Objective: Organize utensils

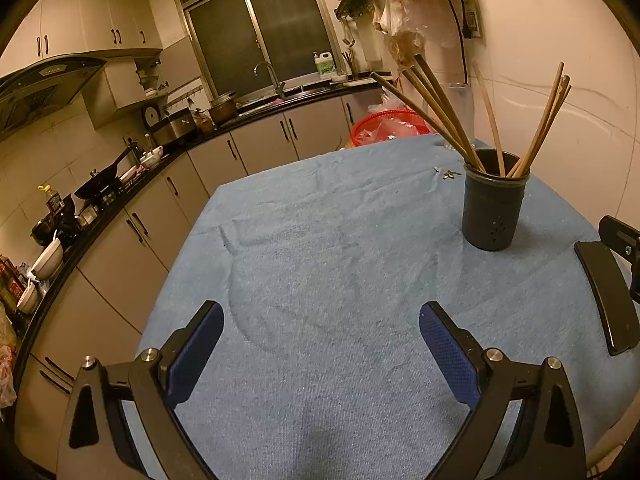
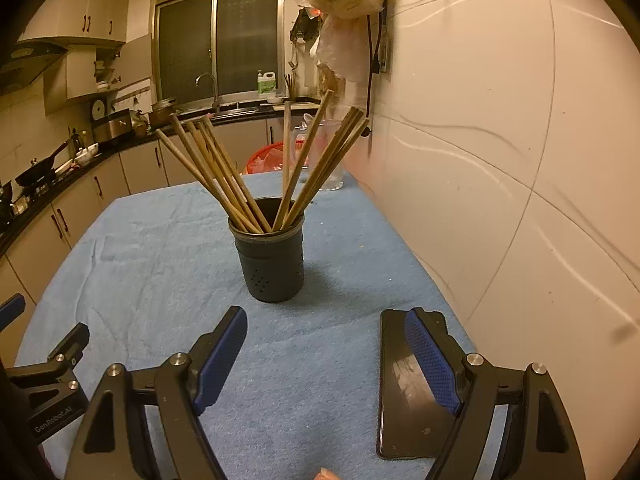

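Observation:
A dark round utensil holder [image 1: 494, 208] stands upright on the blue cloth [image 1: 320, 248], with several wooden chopsticks [image 1: 440, 112] fanned out of it. It also shows in the right wrist view [image 2: 270, 264] with the chopsticks [image 2: 224, 176], straight ahead. My left gripper [image 1: 322, 320] is open and empty above the bare cloth, left of the holder. My right gripper [image 2: 326, 328] is open and empty, just short of the holder. Part of the right gripper [image 1: 624, 248] shows at the left view's right edge.
A black phone [image 2: 408, 384] lies flat on the cloth [image 2: 152, 248] under my right finger, also in the left view [image 1: 606, 296]. A clear jug [image 2: 330, 160] stands at the table's far end by the wall. A red basket [image 1: 384, 126] sits beyond. Kitchen counter [image 1: 132, 184] runs left.

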